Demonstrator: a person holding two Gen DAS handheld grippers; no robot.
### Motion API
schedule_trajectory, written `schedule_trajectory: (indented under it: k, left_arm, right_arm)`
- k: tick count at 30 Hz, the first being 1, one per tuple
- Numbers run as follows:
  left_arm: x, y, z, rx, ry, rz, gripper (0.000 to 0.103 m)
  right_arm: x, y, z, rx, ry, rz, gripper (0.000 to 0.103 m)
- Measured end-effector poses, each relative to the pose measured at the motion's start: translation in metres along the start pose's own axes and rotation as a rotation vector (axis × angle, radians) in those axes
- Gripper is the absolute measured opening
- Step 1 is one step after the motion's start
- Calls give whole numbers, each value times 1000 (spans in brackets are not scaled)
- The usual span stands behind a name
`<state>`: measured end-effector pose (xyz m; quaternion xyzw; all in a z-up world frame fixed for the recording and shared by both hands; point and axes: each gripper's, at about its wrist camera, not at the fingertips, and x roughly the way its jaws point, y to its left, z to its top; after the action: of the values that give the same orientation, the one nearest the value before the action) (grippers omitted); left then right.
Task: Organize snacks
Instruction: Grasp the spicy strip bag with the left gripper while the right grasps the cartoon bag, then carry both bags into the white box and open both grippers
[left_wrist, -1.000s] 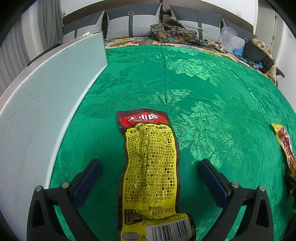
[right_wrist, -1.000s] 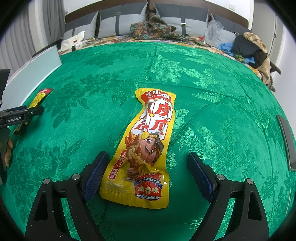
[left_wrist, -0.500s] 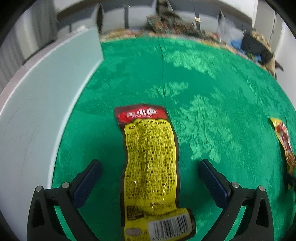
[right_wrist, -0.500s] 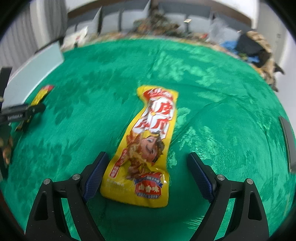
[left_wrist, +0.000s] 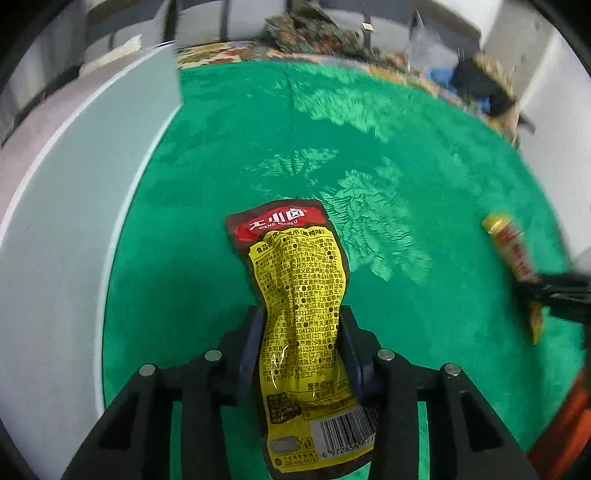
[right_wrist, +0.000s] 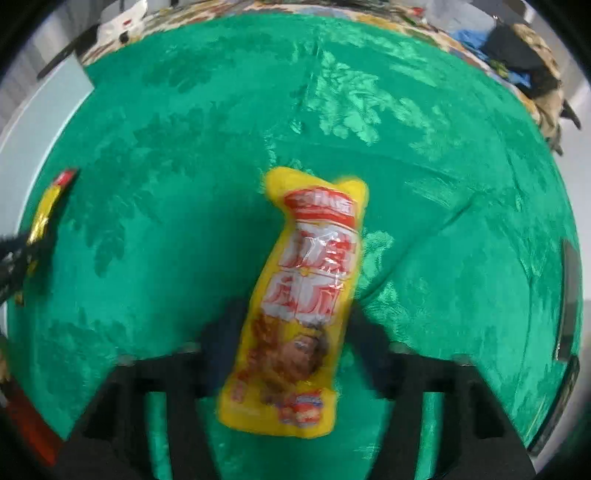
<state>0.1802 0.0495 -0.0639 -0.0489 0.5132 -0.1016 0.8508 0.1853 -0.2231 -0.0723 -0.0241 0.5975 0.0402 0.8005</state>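
Observation:
A yellow snack pack with a dark red top (left_wrist: 295, 266), printed back up, sits between the jaws of my left gripper (left_wrist: 301, 317). The jaws are closing and their pads press its sides; it looks lifted slightly off the green bedspread (left_wrist: 369, 129). In the right wrist view a bright yellow snack pack with red lettering (right_wrist: 314, 258) is pinched by my right gripper (right_wrist: 293, 314), whose jaws are closing too; this view is blurred. Each pack also shows in the other view: the bright yellow pack (left_wrist: 509, 243) at the right, the dark-topped pack (right_wrist: 48, 206) at the left.
A pale flat board (left_wrist: 74, 221) lies along the left edge of the bed. Pillows and patterned clothes (left_wrist: 314, 33) pile up at the headboard, with bags and clothing (right_wrist: 524, 48) at the far right corner. A dark flat object (right_wrist: 570, 295) lies at the right edge.
Both grippers went from wide open beside their packs to clamped on them. Both views tilted downward and the packs now look raised off the bedspread.

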Motion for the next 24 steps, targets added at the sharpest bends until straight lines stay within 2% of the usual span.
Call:
schedule_trajectory:
  k: [3, 6, 8, 10, 14, 19, 21, 22, 23, 24]
  left_arm:
    - [-27, 14, -14, -90, -49, -76, 40]
    - [-66, 25, -23, -155, -118, -142, 40]
    - [-102, 37, -25, -193, -181, -179, 40]
    - [-135, 53, -23, -206, -235, -176, 40]
    - [-191, 106, -21, -238, -311, -74, 42]
    - [-213, 185, -36, -323, -298, 179, 50]
    - [-213, 210, -47, -365, -282, 282, 62]
    - [-212, 221, -55, -380, -277, 300, 67]
    - [-212, 230, -63, -399, -275, 320, 77]
    - [-213, 235, -70, -411, -276, 340, 85]
  right_arm:
    - [-13, -5, -8, 41, -15, 62, 50]
    - [-39, -12, -9, 106, -61, 185, 50]
    - [-62, 1, 0, 105, -98, 256, 50]
    - [-88, 28, 11, 80, -146, 347, 50]
    - [-134, 106, 34, 20, -218, 537, 50]
    - [-172, 233, 47, -107, -291, 715, 51]
    - [-170, 283, 45, -156, -291, 750, 53]
    - [-165, 308, 42, -178, -282, 775, 55]
    - [-161, 329, 39, -198, -268, 796, 55]
    - [-153, 350, 34, -228, -246, 801, 60]
